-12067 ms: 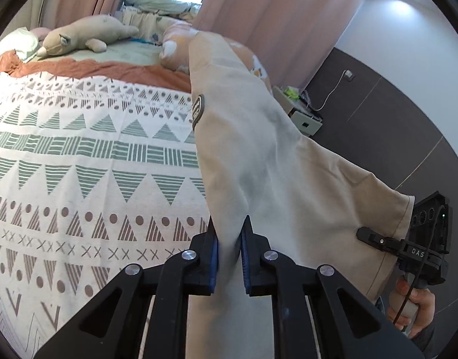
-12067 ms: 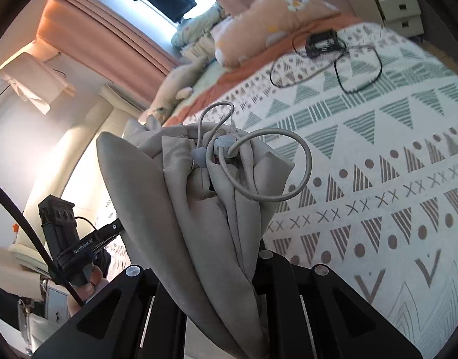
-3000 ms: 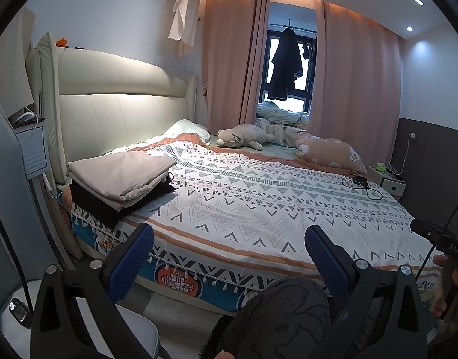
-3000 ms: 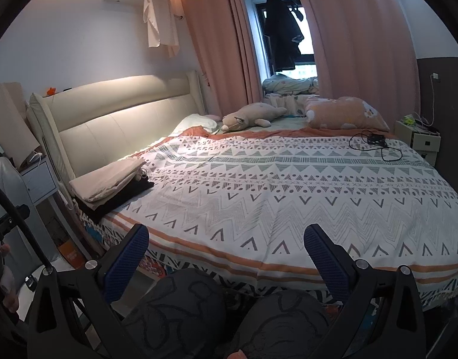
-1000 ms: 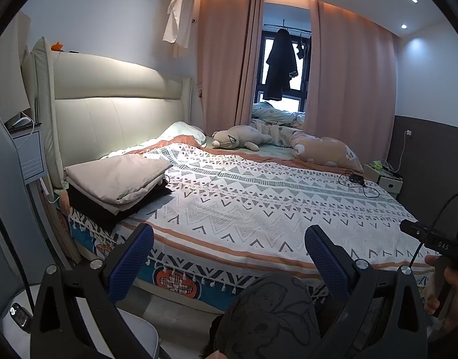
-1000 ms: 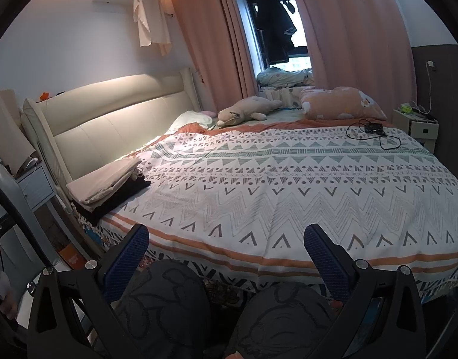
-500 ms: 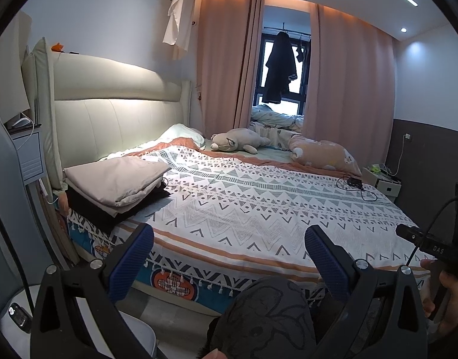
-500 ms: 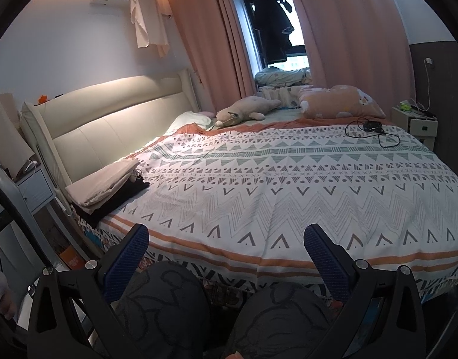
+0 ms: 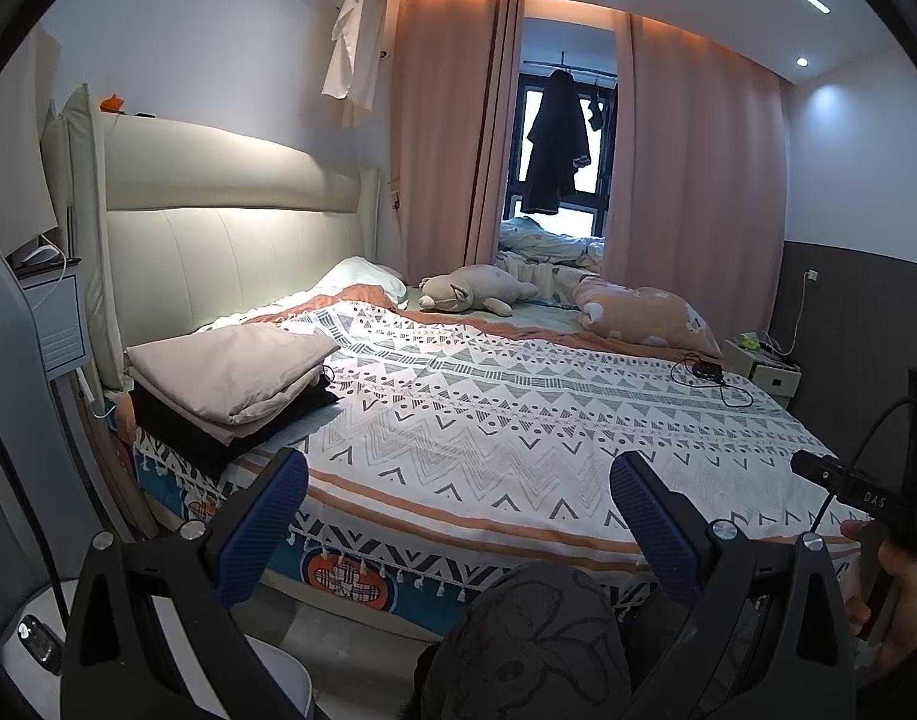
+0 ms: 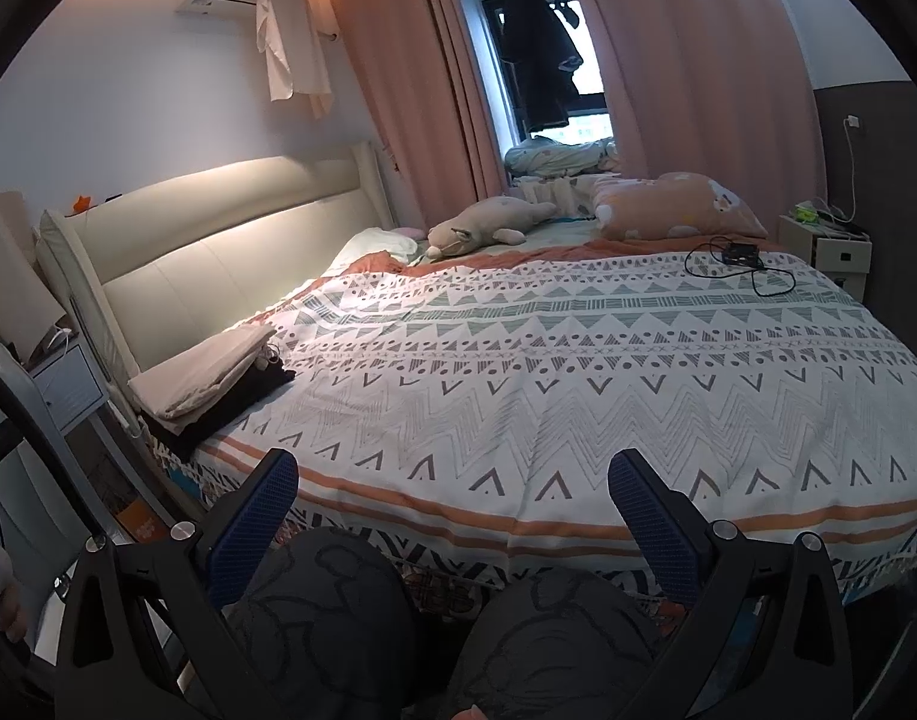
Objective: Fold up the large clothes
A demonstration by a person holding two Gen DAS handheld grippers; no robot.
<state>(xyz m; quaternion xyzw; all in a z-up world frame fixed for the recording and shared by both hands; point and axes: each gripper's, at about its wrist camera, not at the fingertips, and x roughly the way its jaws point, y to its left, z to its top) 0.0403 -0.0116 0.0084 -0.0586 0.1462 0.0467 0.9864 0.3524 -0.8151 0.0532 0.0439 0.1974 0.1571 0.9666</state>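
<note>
A folded beige garment (image 9: 230,369) lies on top of folded black clothes (image 9: 218,435) at the bed's near left corner; the pile also shows in the right wrist view (image 10: 200,375). My left gripper (image 9: 458,510) is open and empty, held back from the bed's near edge. My right gripper (image 10: 452,504) is open and empty too, above the person's knees (image 10: 332,612). The right gripper's body shows at the right edge of the left wrist view (image 9: 866,498).
The patterned bedspread (image 10: 578,372) covers the bed. A plush toy (image 9: 473,291), an orange pillow (image 9: 638,312) and a black cable with a device (image 10: 740,258) lie at the far side. A padded headboard (image 9: 218,240) stands on the left, a nightstand (image 10: 830,246) far right.
Long ago both grippers held the beige garment; it now lies folded on the pile and both grippers are open. In the last second the views rose slightly.
</note>
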